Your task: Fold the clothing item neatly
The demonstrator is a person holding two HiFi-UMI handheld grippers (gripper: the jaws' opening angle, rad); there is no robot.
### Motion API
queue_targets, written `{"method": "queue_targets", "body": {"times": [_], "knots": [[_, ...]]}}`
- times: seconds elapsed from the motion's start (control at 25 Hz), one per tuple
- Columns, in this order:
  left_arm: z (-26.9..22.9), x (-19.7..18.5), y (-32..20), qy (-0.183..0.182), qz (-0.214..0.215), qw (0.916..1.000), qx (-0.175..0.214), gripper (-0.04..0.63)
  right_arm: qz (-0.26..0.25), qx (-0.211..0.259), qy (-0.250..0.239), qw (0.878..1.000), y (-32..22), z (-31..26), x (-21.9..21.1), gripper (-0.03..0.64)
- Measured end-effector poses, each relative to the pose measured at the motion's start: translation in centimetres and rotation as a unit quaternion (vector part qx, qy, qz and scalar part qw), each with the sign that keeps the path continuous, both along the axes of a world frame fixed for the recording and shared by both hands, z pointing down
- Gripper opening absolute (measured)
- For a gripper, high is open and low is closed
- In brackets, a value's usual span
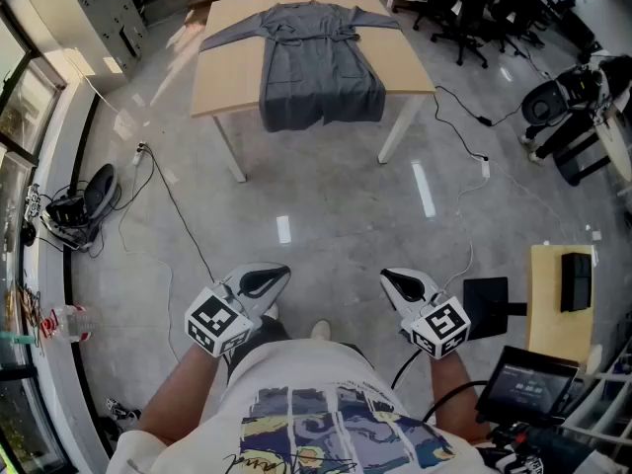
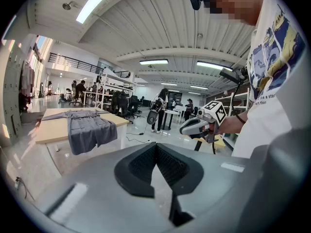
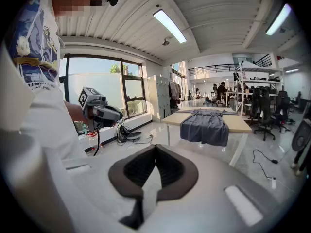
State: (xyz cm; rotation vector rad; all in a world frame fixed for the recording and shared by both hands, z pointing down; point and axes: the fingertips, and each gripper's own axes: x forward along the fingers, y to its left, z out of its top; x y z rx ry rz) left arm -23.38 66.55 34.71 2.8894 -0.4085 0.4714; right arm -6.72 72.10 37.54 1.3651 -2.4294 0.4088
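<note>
Fingers (image 2: 138, 166) on the L gripper (image 1: 280, 272) are shut tight, pads meeting w/ nothing between them. Same for the R gripper (image 1: 387, 276): its fingers (image 3: 177, 171) are pressed together, empty. Both are held low in front of the person, about level w/ each other, marker cubes nearest the wrists, tips pointing fwd toward the worktop (image 1: 232, 72) but well short of it.

Far L is a window wall w/ a tangle of cables (image 1: 64, 210) on the floor beside it, and a plastic bottle (image 1: 67, 319) lying nearer the person. Polished concrete floor (image 1: 326, 215) runs btwn the person and the furniture.

Centre, well ahead of both grippers, is the light wood worktop on white legs. The grey garment (image 1: 318, 67) lies flat on it, unfolded, sleeves spread out L & R, hem hanging over the near edge.

R of that, black office chairs (image 1: 464, 13) stand at the back. Far R is a small yellow side worktop (image 1: 546, 314) w/ a black box (image 1: 575, 279) on it, and a lit screen (image 1: 528, 383) just below. The person's white printed T-shirt (image 1: 316, 418) fills the bottom edge.
</note>
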Motion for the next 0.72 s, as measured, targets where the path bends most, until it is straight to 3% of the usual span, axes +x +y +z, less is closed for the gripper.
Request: {"method": "queue_targets", "body": {"times": [0.72], "knots": [[-0.9, 0.5, 1.3, -0.001, -0.054, 0.9985, 0.006, 0.008, -0.025, -0.003, 0.002, 1.000, 2.1, -0.2, 1.8, 0.005]]}}
